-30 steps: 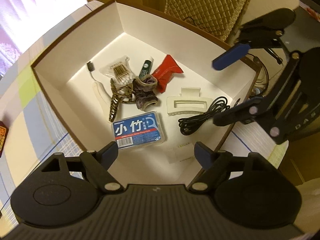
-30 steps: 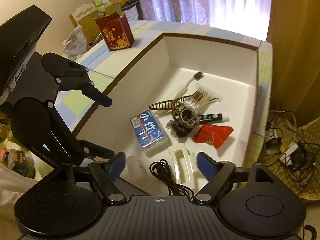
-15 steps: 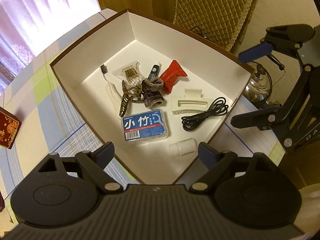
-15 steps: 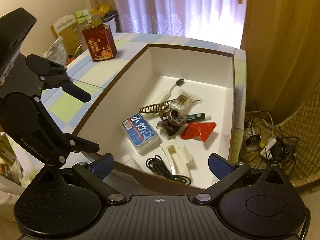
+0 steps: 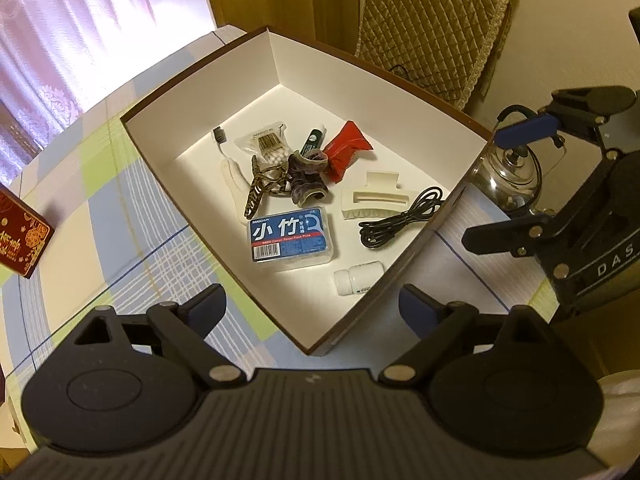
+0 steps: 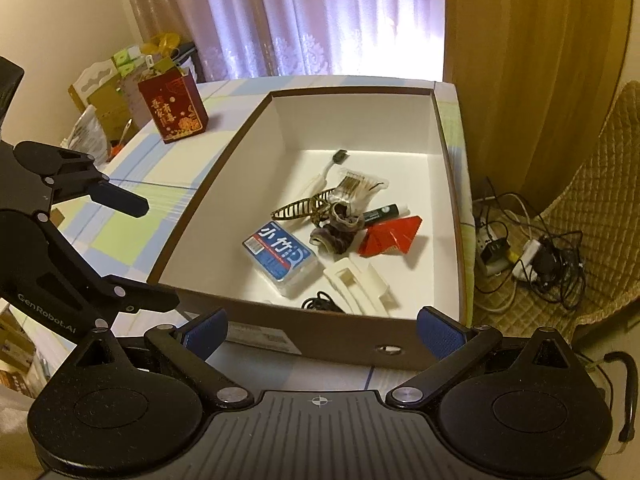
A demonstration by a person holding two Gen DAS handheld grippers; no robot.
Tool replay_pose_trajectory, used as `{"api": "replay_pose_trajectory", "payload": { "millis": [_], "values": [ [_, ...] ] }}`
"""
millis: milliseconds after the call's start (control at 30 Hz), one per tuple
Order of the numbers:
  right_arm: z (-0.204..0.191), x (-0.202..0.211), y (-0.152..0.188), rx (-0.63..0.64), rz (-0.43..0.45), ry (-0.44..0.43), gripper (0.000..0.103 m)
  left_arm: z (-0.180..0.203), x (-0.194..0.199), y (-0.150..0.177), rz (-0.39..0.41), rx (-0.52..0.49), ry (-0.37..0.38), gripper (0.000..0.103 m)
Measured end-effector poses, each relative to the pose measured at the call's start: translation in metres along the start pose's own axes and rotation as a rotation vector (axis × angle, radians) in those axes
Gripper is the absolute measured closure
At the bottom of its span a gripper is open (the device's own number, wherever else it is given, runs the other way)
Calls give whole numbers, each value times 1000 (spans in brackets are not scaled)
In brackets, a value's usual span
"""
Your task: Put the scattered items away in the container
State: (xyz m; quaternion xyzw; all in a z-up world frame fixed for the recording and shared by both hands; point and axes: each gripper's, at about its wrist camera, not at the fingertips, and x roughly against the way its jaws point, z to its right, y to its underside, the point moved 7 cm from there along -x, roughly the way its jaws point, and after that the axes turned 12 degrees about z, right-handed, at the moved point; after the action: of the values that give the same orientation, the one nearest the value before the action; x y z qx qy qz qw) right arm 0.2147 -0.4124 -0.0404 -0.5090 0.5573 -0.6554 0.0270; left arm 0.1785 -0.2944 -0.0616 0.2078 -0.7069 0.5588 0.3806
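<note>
Pink curtains point(image 6: 320, 20) hang behind a table with a checked cloth point(image 5: 120, 208) of blue, green and cream squares. On the far left of the cloth stands a dark red gift box with gold flowers point(image 6: 173, 106). Next comes the big brown cardboard box with white insides point(image 5: 400, 92), sitting on the table. All the small things lie inside it: a white toothbrush point(image 5: 230, 168), a striped hair clip point(image 5: 262, 186), a blue floss pick box point(image 5: 291, 235), a purple scrunchie point(image 5: 306, 178), a red packet point(image 5: 344, 150), a cream claw clip point(image 5: 374, 198), a black cable point(image 5: 400, 218) and a small white bottle point(image 5: 358, 278) (down in the near corner). The left gripper point(image 5: 312, 308) hangs above the box's near corner, fingers wide apart, holding nothing. The right gripper point(image 6: 322, 330) hangs by the box's near wall, fingers also spread wide and empty.
</note>
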Motion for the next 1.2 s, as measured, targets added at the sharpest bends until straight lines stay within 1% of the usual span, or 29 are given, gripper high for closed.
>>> {"api": "replay_pose_trajectory", "payload": {
  "millis": [367, 600, 733, 933, 1200],
  "values": [
    [-8, 6, 13, -27, 27, 73, 0, -1, 9, 8, 42, 54, -41, 10],
    [-11, 9, 16, -97, 54, 109, 0, -4, 14, 13, 55, 107, -54, 10],
    [-16, 10, 17, -133, 52, 99, 0, -7, 19, 17, 72, 113, -66, 10],
    [-24, 12, 17, -108, 43, 147, 0, -12, 25, 25, 60, 126, -83, 10],
    [-34, 15, 18, -92, 58, 166, 0, -16, 32, 31, 73, 132, -92, 10]
  ]
}}
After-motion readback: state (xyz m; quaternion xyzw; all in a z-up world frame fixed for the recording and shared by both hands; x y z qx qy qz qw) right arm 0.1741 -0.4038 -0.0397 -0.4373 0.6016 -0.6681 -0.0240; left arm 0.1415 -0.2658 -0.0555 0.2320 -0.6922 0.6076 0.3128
